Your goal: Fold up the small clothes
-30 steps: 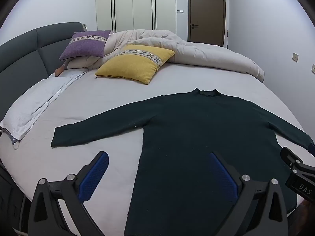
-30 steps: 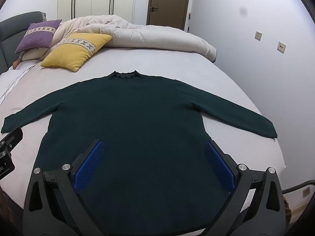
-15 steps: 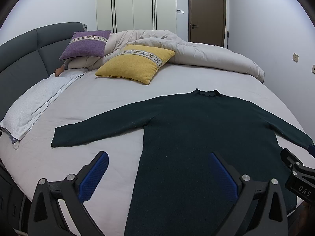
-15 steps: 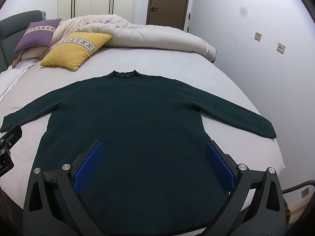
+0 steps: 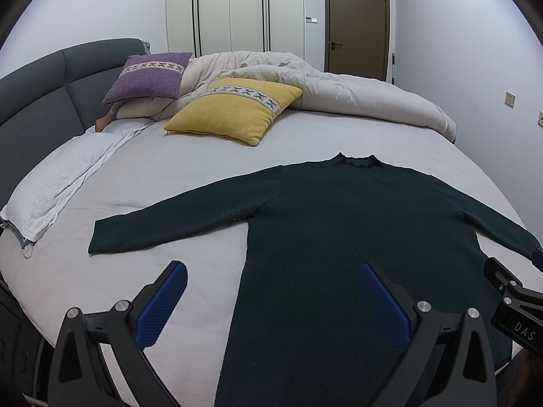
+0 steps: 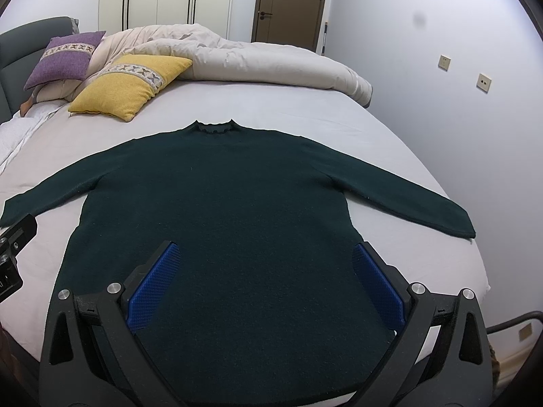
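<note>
Dark green sweater [image 6: 217,210]: flat on the bed [image 5: 190,176], sleeves spread to both sides, collar toward a yellow cushion [image 5: 234,113] and purple cushion [image 5: 147,76]. Left gripper [image 5: 271,302]: jaws spread wide, empty, above the sweater's left edge. Right gripper [image 6: 266,283]: jaws spread wide, empty, above the hem. Rumpled duvet [image 6: 244,59] at far side.

The sweater's [image 5: 339,237] hem runs off the bottom edge in the left wrist view, and its right cuff is hidden behind the right tongs [image 5: 519,302]. In the right wrist view the left tongs [image 6: 13,254] cover the left cuff.
</note>
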